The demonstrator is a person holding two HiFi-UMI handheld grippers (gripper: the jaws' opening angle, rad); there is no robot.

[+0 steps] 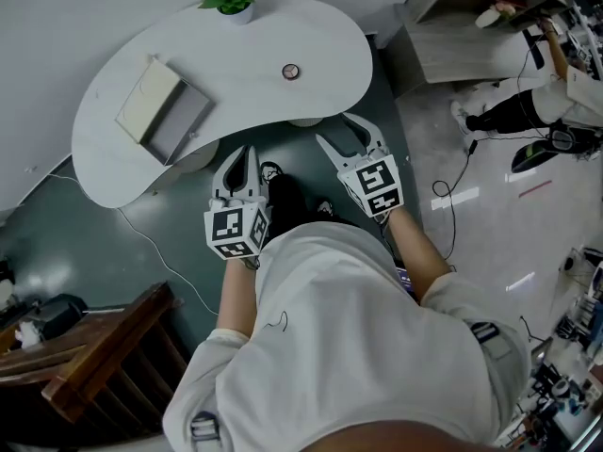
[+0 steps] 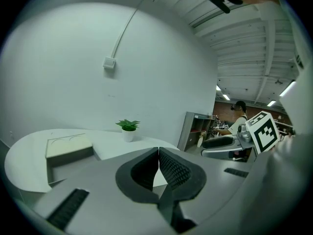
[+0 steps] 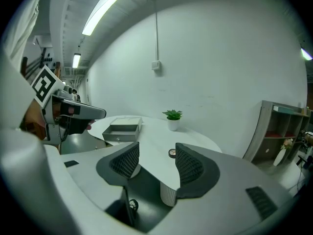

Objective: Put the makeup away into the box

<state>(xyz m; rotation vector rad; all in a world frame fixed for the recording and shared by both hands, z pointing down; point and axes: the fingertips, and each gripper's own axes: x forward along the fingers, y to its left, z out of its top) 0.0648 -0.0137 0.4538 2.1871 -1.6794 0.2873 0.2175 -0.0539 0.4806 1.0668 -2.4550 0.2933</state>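
Makeup compact [image 1: 291, 72] lies in the open on the white curved table [image 1: 236, 55], right of centre, within easy reach. The box [image 1: 174, 111] at the table's left has its drawer pulled out, seemingly ready to receive it. The right gripper [image 1: 344, 132] hovers at the near edge, jaws spread and empty, aimed at the compact. The left gripper [image 1: 243, 153] beside it is clenched on nothing.

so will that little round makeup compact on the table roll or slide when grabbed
The compact lies flat, so it likely won't roll. It looks low and small, so probably light and liable to skid on the smooth table if nudged.
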